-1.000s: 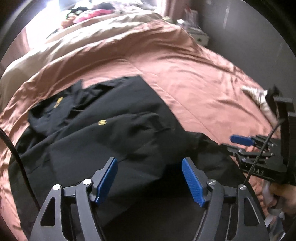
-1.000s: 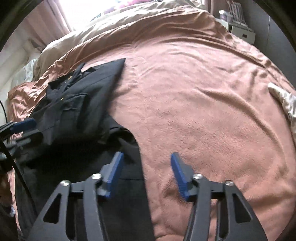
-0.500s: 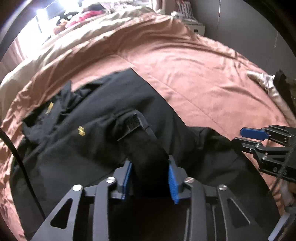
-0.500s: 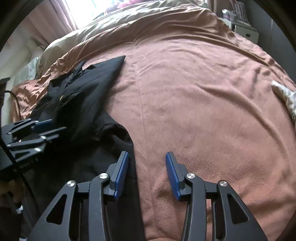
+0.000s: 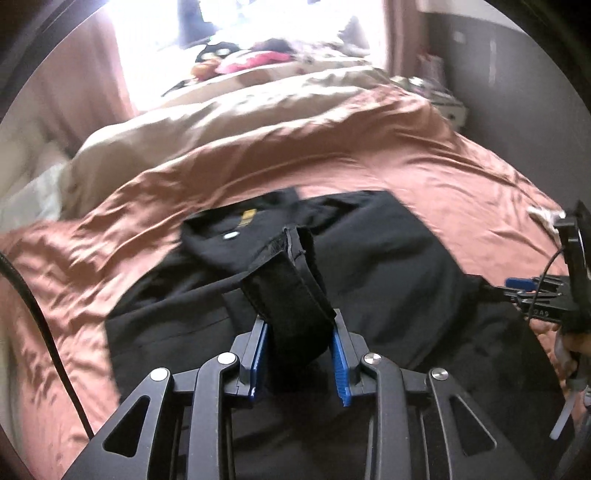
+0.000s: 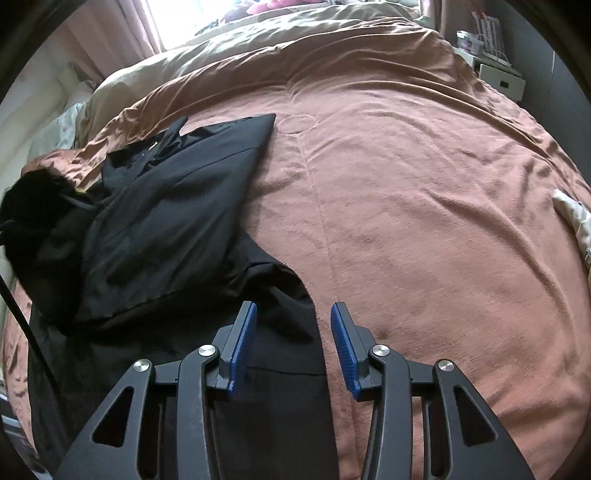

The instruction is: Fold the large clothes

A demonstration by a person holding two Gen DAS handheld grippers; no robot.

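One black jacket (image 5: 388,251) lies on the left part of a big bed with a pink-brown cover (image 6: 424,192). There are two grippers. The left gripper (image 5: 300,354) has just closed, and its blue pads pinch a thick black strap of the jacket. The right gripper (image 6: 289,345) has its pads partly apart over the jacket's edge, and nothing is squeezed between them. Only the left view shows the bright window (image 5: 258,26) and soft toys (image 5: 255,59). Only the right view shows white drawers (image 6: 502,79).
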